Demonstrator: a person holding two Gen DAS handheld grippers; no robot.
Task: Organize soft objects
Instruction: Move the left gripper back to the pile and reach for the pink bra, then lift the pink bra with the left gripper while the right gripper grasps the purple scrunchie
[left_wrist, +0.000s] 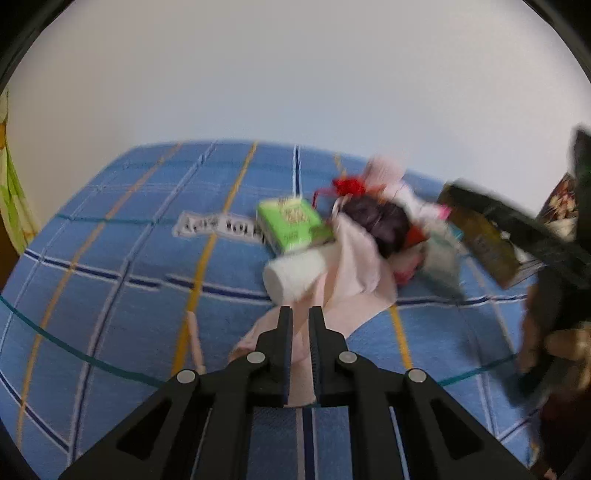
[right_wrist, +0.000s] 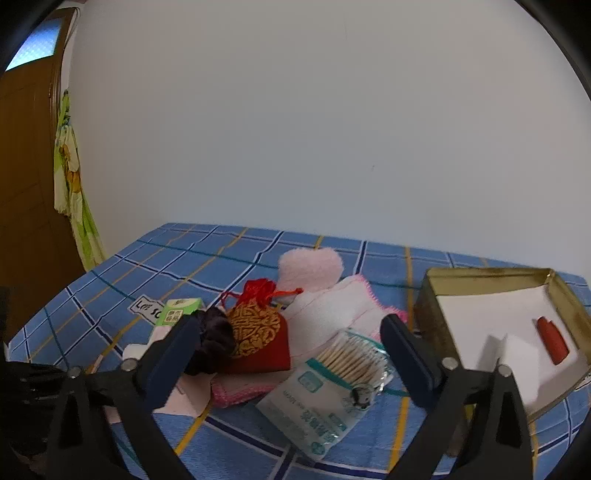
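Left wrist view: we see our left gripper (left_wrist: 300, 314) pinching a pale pink cloth (left_wrist: 351, 280) that trails up off the blue checked bedspread (left_wrist: 110, 266). Beyond it, from left to right, lie a green box (left_wrist: 291, 225), a white roll (left_wrist: 295, 273) just below it, a dark scrunchie (left_wrist: 376, 221) and a blurred gold tin (left_wrist: 484, 236) near the bedspread's right edge. Right wrist view: our right gripper (right_wrist: 288, 345) hangs with its jaws spread wide and nothing between them, over the heap. We make out the same scrunchie (right_wrist: 214, 343) touching a red and gold pouch (right_wrist: 258, 339), then a pink towel (right_wrist: 328, 314), a packet of cotton swabs (right_wrist: 332, 387) on top of its near edge, and the open tin (right_wrist: 491, 317) at right.
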